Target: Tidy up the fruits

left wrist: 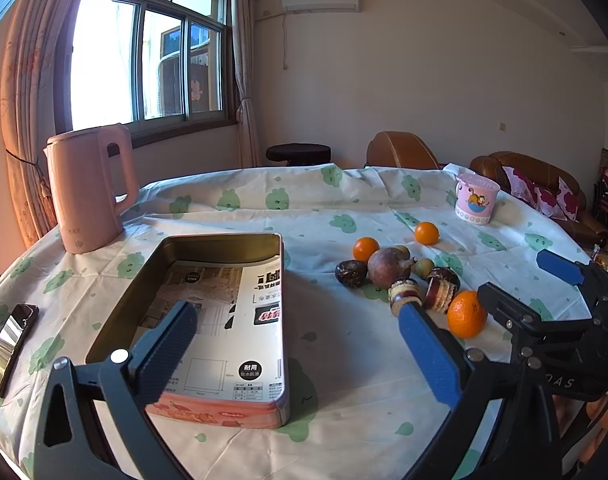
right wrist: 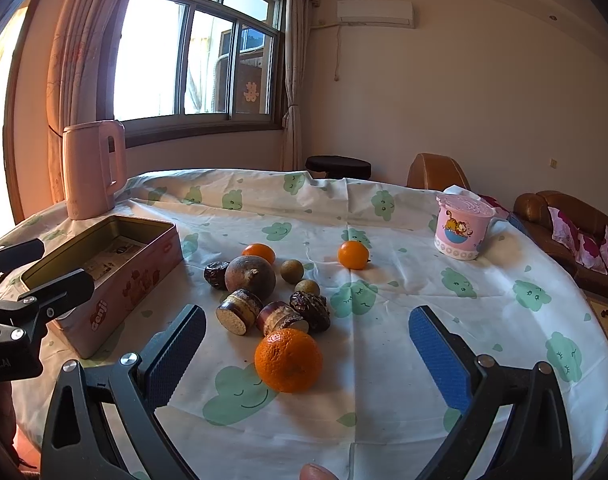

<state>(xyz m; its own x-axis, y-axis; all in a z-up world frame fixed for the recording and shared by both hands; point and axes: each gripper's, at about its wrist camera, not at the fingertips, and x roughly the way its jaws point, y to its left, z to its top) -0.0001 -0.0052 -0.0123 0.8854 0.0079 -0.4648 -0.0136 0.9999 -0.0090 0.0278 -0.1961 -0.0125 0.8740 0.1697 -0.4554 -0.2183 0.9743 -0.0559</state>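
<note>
1. The right gripper, jaws wide apart and empty, should settle squarely around the nearest orange, just ahead on the tablecloth.
2. The left gripper, also spread and empty, hovers over the open tin, the likely destination.
3. Farther fruits should stay undisturbed.

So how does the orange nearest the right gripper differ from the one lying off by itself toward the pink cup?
The near orange looks larger and rough-skinned; the far orange looks smaller and smoother. The near orange sits at the edge of the fruit cluster, close against a cut sugarcane piece, while the far orange lies alone on the tablecloth. Both are round, bright orange, on the cloth and ungripped.
</note>
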